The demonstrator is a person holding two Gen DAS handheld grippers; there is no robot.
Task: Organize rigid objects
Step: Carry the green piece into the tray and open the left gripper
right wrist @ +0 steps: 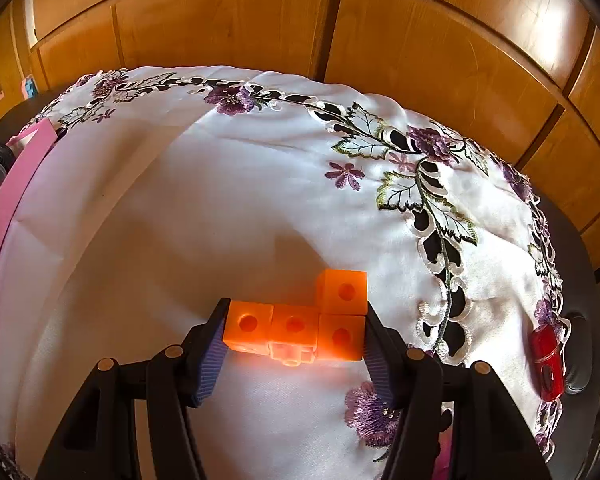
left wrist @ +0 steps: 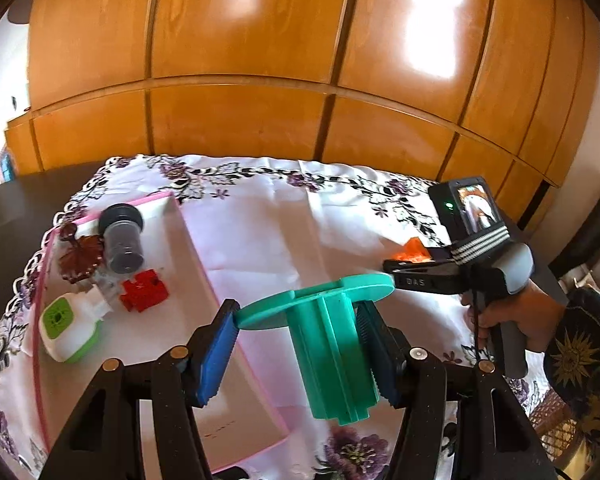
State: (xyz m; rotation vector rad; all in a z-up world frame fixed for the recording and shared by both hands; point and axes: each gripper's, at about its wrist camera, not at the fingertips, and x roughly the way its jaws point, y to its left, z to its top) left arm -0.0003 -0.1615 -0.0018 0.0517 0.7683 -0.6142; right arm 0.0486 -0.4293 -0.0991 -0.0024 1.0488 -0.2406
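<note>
Clamped in the left claw (left wrist: 300, 344), a green spool (left wrist: 327, 336) hung above the pink tray's (left wrist: 204, 264) near rim, its flange tilted away. Orange linked cubes (right wrist: 303, 320) sat on the floral tablecloth (right wrist: 220, 200) between the right claw's (right wrist: 296, 344) pads, which pressed both ends. Inside the tray lay a grey cylinder (left wrist: 122, 240), a red block (left wrist: 144, 290) and a white-green gadget (left wrist: 70, 328) (all near its far end).

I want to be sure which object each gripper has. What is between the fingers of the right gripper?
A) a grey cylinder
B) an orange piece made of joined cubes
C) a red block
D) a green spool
B: in the right wrist view the orange cube piece sits between the right gripper fingers.
</note>
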